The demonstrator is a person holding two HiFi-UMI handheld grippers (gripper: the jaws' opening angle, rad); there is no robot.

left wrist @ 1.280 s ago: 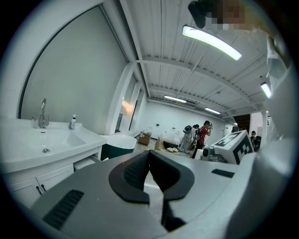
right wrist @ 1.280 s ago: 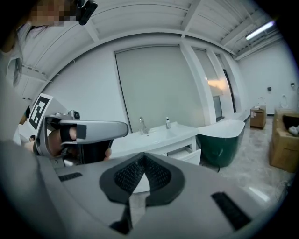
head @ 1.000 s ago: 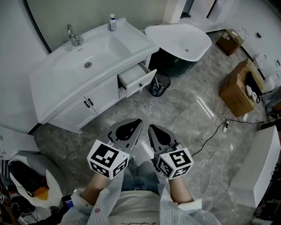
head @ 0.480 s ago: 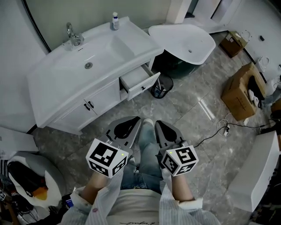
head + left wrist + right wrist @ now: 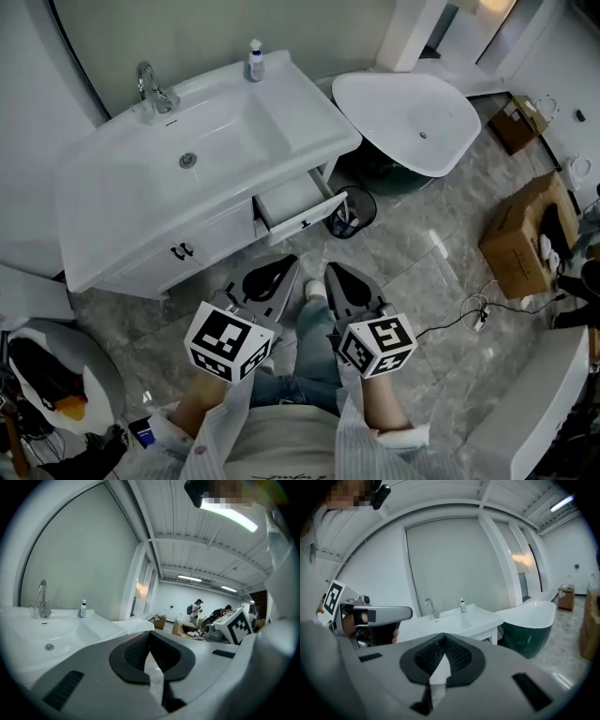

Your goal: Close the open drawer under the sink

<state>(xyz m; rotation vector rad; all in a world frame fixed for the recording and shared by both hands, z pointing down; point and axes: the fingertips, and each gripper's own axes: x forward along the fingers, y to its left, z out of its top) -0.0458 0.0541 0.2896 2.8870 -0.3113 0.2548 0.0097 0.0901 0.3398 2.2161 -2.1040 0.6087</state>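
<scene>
The drawer [image 5: 298,208], a shallow white box with a flat glossy front, stands pulled out under the sink's [image 5: 202,150] right end. This looks like the approach: the left hand-held gripper [image 5: 284,265] and right hand-held gripper [image 5: 330,272] hang short of the sink, ribbed dark jaws together on nothing. Next, a tip must press the front squarely inward.

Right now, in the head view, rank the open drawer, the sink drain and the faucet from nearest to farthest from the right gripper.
From the right gripper:
1. Open drawer, just ahead, under the counter's right end.
2. Sink drain, farther ahead-left, in the basin.
3. Faucet, farthest, at the basin's back edge.
</scene>
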